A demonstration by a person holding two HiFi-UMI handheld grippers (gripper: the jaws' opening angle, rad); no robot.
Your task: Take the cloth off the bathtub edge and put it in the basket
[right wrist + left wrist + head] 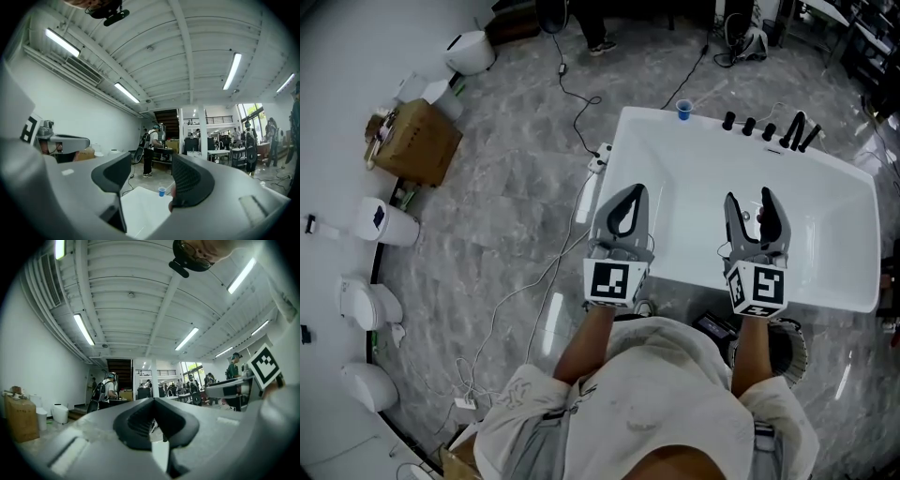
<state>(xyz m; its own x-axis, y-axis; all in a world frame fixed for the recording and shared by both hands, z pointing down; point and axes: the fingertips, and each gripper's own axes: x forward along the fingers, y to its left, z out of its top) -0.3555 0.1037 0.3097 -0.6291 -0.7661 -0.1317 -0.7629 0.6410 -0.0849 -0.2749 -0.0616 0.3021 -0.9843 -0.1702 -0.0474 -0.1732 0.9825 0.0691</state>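
The white bathtub (630, 127) stands on the grey marbled floor, and no cloth shows on its rim or in any view. Both grippers hover level over the tub's near edge. My left gripper (634, 190) is shut, its tips meeting with nothing between them; its own view shows the closed tips (153, 400) aimed across the room. My right gripper (749, 199) stands open with a clear gap, and through that gap (151, 164) I see the tub (140, 206) below. A round basket (794, 349) lies on the floor by the person's right side, partly hidden under the right arm.
A blue cup (683, 111) and black tap fittings (769, 129) sit on the tub's far rim. A cardboard box (417, 141) and white toilets (469, 52) line the left wall. Cables (572, 103) trail over the floor left of the tub. People stand further off.
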